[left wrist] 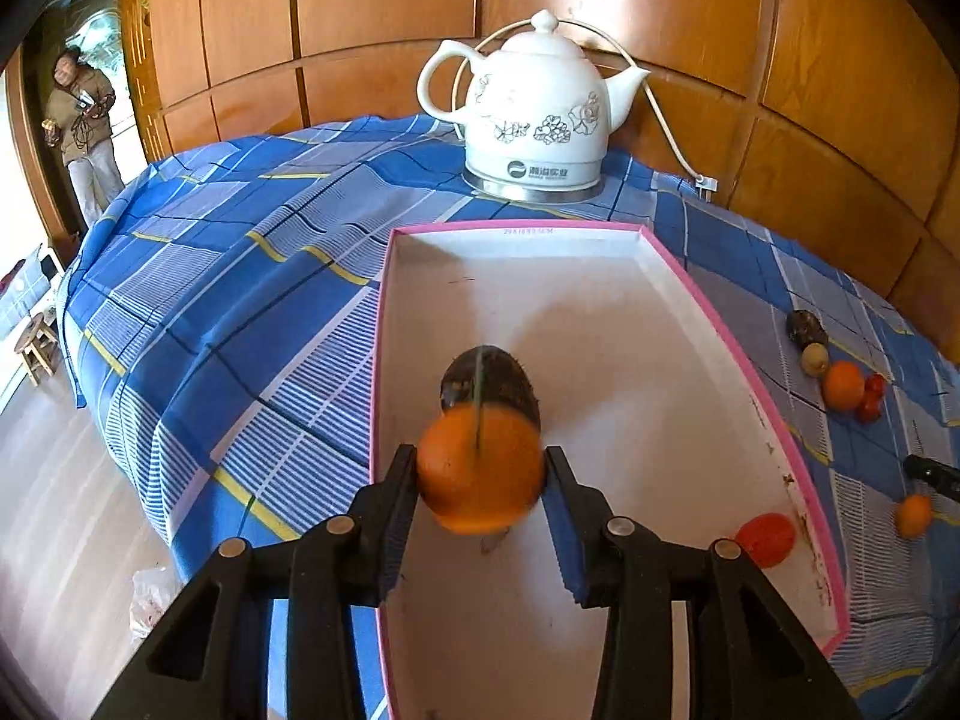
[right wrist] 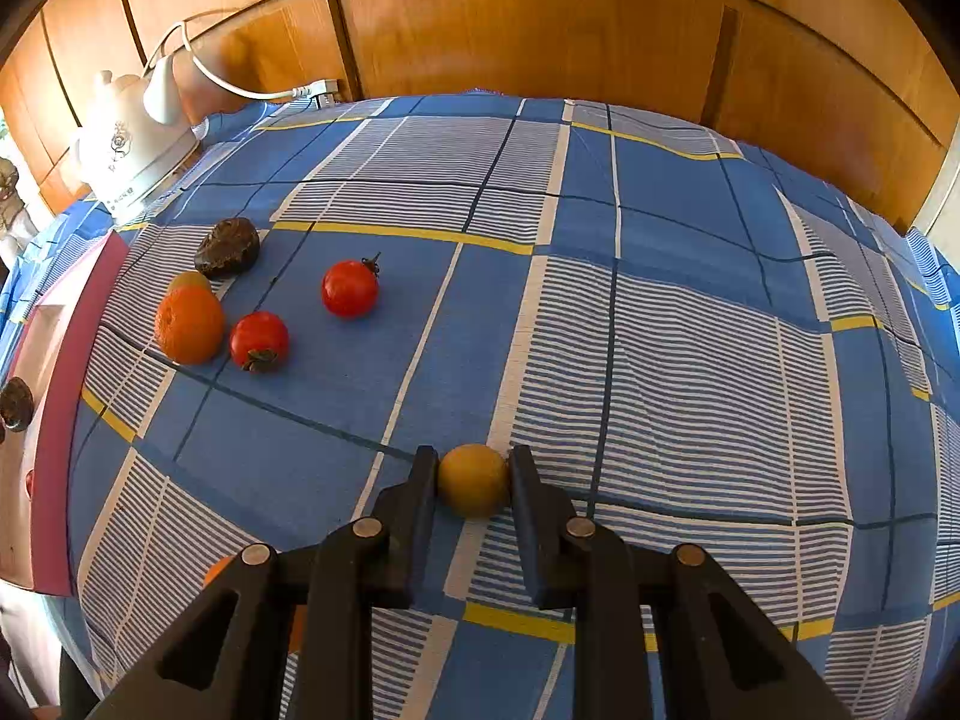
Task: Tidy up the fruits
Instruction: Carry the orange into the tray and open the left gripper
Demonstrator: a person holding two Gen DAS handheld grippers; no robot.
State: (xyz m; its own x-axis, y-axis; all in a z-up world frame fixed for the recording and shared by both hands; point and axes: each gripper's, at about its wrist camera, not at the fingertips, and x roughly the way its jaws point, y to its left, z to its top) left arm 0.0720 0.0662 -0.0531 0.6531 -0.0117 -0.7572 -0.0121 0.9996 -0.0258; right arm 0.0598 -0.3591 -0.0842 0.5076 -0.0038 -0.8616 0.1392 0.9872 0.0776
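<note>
While my left tongs clamp a round orange fruit over the pink-rimmed white cardboard tray, a dark brown fruit just beyond, my right tongs pinch a small yellow fruit on the blue checked cloth.

A white ceramic electric kettle with grey flower prints stands on the blue checked tablecloth. Behind the kettle rise orange wooden wall panels; its white cord trails alongside. A person stands far left of it.
</note>
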